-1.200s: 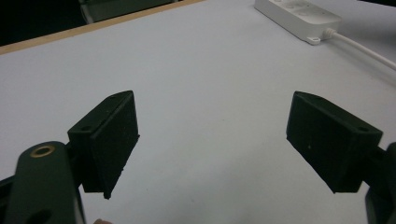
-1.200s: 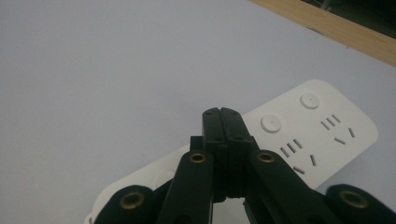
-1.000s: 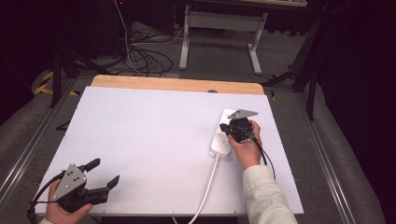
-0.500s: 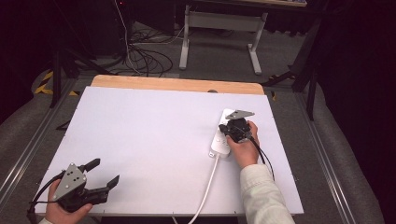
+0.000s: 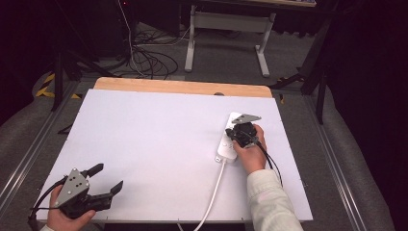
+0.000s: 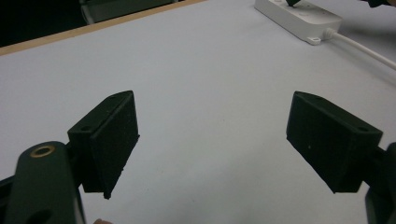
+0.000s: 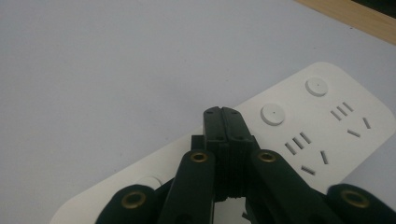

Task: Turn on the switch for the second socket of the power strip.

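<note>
Table (image 5: 144, 144), white top w/ a wooden strip at the far edge: no shift is noted vs. the frames 1.0 s and 0.5 s ago. Power strip (image 5: 230, 139) is lying flat at the right side of the table, white cable run toward the near edge; position unchanged. Right claw (image 5: 237, 136) is held directly over the strip, jaws pressed together w/ nothing between them; in the right gripper view the closed tip (image 7: 223, 122) is set over the strip body (image 7: 327, 116) near a round button, prob. touching, though contact cannot be confirmed. A button press is judged to be in hand. Left claw (image 5: 107, 178) is parked at the near-left corner, jaws spread wide and empty, unmoved.
</note>
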The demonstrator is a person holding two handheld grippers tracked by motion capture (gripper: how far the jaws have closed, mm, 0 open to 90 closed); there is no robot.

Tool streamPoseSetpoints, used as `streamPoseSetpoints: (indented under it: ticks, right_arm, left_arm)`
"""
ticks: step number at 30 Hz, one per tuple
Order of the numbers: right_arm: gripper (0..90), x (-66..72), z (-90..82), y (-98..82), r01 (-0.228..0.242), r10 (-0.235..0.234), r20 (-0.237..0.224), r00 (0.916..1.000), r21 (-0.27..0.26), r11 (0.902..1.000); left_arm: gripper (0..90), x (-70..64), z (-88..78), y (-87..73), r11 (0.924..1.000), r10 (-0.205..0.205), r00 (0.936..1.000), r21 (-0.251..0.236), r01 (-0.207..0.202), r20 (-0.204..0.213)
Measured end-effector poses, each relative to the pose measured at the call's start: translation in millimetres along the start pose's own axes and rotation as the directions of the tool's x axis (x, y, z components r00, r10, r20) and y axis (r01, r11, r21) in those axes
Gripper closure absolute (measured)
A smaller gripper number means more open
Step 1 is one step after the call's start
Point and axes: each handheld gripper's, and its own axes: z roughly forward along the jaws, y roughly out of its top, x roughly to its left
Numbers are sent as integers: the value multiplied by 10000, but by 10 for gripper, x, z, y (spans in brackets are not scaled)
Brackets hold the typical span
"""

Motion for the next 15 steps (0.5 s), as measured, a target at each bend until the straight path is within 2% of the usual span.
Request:
streamPoseSetpoints:
  ticks: [6,9,15]
  right_arm:
    - [900,15,7,0,26,-26,75,10000,41,10000]
    - [900,46,10,8,250,-253,250,9994,121,9996]
    - [900,59,19,9,160,-167,343,9993,197,9997]
  left_arm:
    - [173,-1,0,0,10000,-4,10000,3,4,5]
    - [173,-1,1,0,10000,-10,10000,0,10,5]
    - [173,-3,-2,0,10000,-29,10000,6,29,-2]
